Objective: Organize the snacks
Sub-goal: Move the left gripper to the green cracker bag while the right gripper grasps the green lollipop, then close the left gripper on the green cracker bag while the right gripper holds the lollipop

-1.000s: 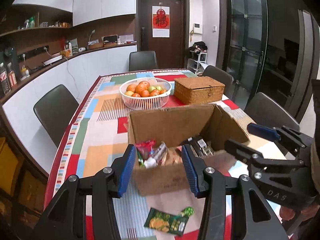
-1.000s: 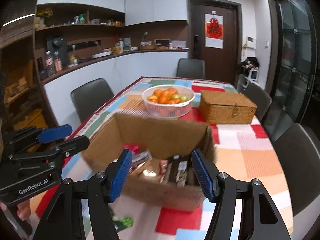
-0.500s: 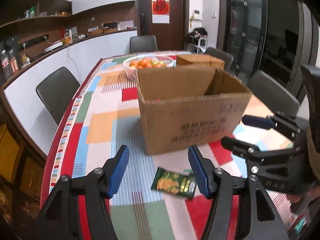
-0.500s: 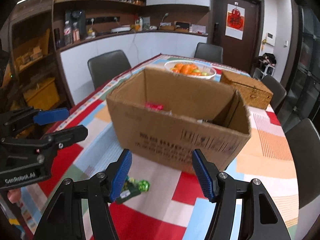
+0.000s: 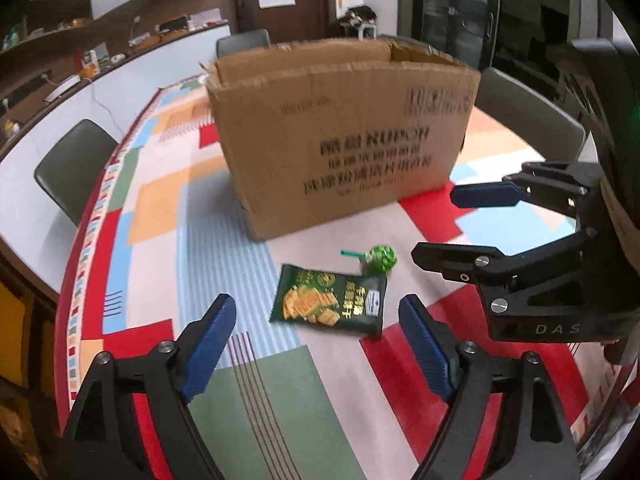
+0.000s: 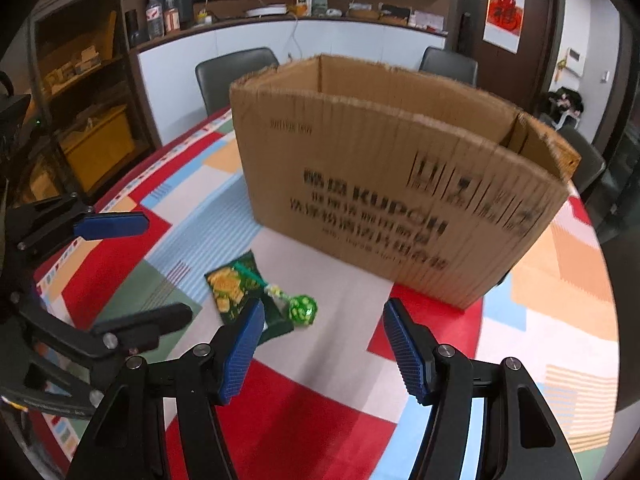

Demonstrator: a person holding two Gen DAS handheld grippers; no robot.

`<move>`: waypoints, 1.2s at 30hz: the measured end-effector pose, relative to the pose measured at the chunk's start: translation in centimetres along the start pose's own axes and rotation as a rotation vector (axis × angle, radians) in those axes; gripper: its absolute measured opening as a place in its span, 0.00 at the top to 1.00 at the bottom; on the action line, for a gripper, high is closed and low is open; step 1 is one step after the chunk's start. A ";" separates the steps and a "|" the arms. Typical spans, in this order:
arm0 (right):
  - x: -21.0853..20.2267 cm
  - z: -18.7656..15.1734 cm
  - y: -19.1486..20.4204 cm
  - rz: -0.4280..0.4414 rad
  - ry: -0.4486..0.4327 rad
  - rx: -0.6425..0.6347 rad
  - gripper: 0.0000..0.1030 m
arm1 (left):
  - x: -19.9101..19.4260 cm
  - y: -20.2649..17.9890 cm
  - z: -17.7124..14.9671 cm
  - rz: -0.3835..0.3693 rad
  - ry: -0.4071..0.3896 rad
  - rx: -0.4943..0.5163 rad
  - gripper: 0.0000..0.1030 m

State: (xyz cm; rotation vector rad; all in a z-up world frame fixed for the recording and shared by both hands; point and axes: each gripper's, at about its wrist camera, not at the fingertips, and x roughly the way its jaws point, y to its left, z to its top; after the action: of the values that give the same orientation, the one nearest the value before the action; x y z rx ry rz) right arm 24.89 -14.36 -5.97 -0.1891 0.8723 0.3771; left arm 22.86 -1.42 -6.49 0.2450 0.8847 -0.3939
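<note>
A dark green snack packet (image 5: 330, 304) lies flat on the patterned tablecloth (image 5: 160, 208) in front of an open cardboard box (image 5: 340, 136). A green lollipop (image 5: 378, 259) lies at the packet's far right corner. My left gripper (image 5: 320, 344) is open and empty, low over the table just short of the packet. My right gripper (image 6: 322, 340) is open and empty, close to the lollipop (image 6: 302, 310) and the packet (image 6: 236, 292). Each gripper shows in the other's view: the right one (image 5: 472, 228) at right, the left one (image 6: 128, 272) at left. The box (image 6: 400, 192) hides its contents.
Dark chairs (image 5: 72, 168) stand along the table's sides (image 6: 236, 76). A counter with bottles and small items (image 6: 260, 12) runs along the far wall. A shelf with a yellow crate (image 6: 100, 148) stands at the left.
Both grippers have dropped from above the box to low in front of it and moved closer to the packet and lollipop. The box's inside, the fruit basket and the wicker box are out of sight.
</note>
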 end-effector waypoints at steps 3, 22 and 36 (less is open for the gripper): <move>1.1 -0.3 0.0 0.022 0.033 0.000 0.39 | 1.4 0.0 -0.3 -0.008 0.035 0.005 0.17; 6.7 0.5 -0.5 0.098 0.137 0.043 0.55 | 7.0 0.0 0.3 -0.028 0.152 -0.004 0.12; 7.7 -0.4 -1.2 0.089 0.160 0.111 0.74 | 7.5 -0.2 -0.3 -0.046 0.125 -0.041 0.22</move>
State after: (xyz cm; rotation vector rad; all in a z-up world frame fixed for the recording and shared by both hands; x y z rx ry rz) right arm 29.59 -13.71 -12.12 -0.0792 1.0594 0.3991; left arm 26.81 -3.16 -12.58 0.2136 1.0221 -0.4056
